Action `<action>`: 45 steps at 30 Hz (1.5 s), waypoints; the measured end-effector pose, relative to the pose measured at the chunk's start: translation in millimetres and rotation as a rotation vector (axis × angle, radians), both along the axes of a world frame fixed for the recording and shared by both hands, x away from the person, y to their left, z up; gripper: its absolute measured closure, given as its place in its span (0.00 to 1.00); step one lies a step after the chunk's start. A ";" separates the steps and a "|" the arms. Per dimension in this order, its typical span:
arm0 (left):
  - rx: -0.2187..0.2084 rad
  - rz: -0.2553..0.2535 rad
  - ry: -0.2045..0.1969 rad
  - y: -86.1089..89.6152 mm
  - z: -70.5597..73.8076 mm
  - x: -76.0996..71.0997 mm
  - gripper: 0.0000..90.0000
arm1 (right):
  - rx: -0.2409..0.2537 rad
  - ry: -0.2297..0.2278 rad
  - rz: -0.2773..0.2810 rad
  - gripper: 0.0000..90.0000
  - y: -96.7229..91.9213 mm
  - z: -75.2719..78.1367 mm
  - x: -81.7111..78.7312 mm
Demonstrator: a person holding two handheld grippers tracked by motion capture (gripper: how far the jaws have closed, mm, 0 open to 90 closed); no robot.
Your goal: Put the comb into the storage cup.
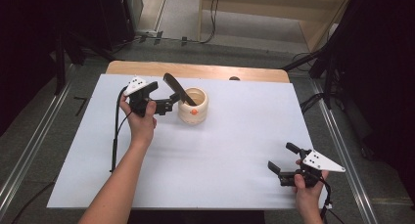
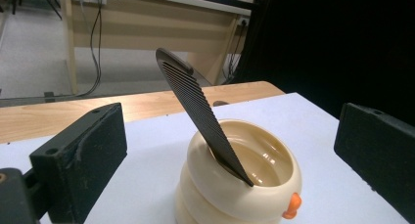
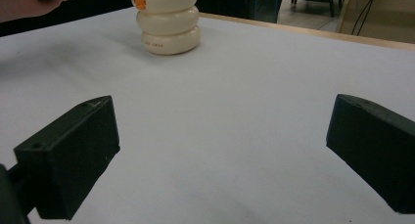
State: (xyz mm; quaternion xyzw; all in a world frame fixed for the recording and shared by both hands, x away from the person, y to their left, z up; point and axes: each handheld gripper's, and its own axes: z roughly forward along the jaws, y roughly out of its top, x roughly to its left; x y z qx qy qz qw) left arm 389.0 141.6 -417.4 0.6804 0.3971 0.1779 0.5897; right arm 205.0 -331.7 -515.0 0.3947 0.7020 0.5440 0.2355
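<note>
now the comb (image 2: 195, 104) leans in the cream pot (image 2: 235, 194), tip on its inner wall. left gripper (image 2: 230, 150) gapes wide just beside it, holding nothing; back straight off without nudging. right gripper (image 3: 222, 150) idles, jaws apart, well away.

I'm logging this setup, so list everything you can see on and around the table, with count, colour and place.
comb: one, black, leaning tilted in the holder, upper end sticking out
holder: one, cream, ribbed, small orange knob on its side, far centre-left of the table
table cover: one, white, over the wooden table
table: one, light wood, bare strip at the far edge
left gripper: one, black, open, beside the holder, apart from the comb
right gripper: one, black, open, near right corner, holding nothing
</note>
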 end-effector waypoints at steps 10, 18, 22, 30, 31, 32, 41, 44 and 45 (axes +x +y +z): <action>0.001 -0.012 -0.025 12.1 0.1 -16.9 0.00 | -0.006 -0.004 0.000 0.00 0.5 -0.1 0.6; 0.022 -0.010 -0.039 22.3 -1.1 -28.3 0.00 | -0.008 -0.004 -0.001 0.00 0.7 -0.2 0.7; 0.027 -0.016 -0.049 25.3 -1.6 -35.0 0.00 | -0.007 -0.004 -0.002 0.00 0.6 -0.2 0.8; 0.041 -0.031 -0.067 29.2 -5.3 -50.9 0.00 | -0.007 -0.002 -0.005 0.00 0.6 -0.2 0.7; 0.040 -0.034 -0.066 29.7 -6.2 -52.9 0.00 | -0.007 -0.002 -0.005 0.00 0.6 -0.2 0.7; 0.040 -0.040 -0.066 30.8 -7.2 -54.7 0.00 | -0.007 -0.002 -0.005 0.00 0.5 -0.2 0.7; 0.038 -0.034 -0.067 43.3 -14.5 -70.5 0.00 | -0.009 -0.001 -0.006 0.00 0.7 -0.2 0.7; 0.037 -0.034 -0.062 48.6 -18.2 -75.9 0.00 | -0.011 -0.001 -0.005 0.00 1.0 -0.2 0.6; 0.039 -0.031 -0.062 50.6 -19.5 -77.8 0.00 | -0.011 0.000 -0.005 0.00 1.0 -0.2 0.6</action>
